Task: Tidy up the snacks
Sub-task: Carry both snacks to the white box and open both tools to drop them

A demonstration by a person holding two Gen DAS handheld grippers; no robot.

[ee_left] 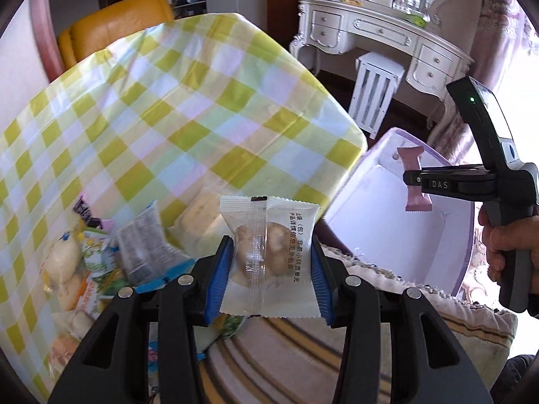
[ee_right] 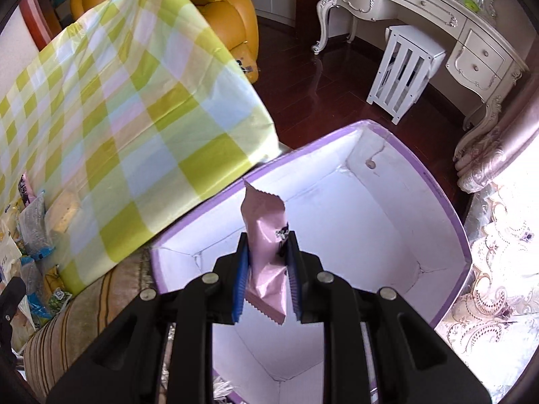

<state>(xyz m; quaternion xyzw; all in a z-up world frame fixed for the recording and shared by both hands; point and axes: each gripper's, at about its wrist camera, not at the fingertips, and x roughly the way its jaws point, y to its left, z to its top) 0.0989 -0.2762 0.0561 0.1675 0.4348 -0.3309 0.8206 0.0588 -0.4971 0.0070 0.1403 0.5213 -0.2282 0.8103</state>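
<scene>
My left gripper (ee_left: 271, 247) is shut on a white-and-clear pastry packet (ee_left: 269, 256), held above the edge of the checked table (ee_left: 175, 107). A heap of snack packets (ee_left: 101, 262) lies on the table at the lower left. In the right wrist view my right gripper (ee_right: 267, 252) is shut on a slim pink snack packet (ee_right: 266, 235), hanging over the open white box with a purple rim (ee_right: 387, 229). The left wrist view also shows the right gripper (ee_left: 417, 180) from the side, pinching the pink packet (ee_left: 416, 171) above the box (ee_left: 370, 222). A hand (ee_left: 505, 245) grips its handle.
A striped cushion (ee_left: 303, 353) lies under the box and beside the table. A yellow armchair (ee_right: 222, 10) stands behind the table. A white dressing table (ee_right: 421, 3) and a small white stool (ee_right: 404, 67) stand on the dark wooden floor. Patterned bedding (ee_right: 498, 269) lies at the right.
</scene>
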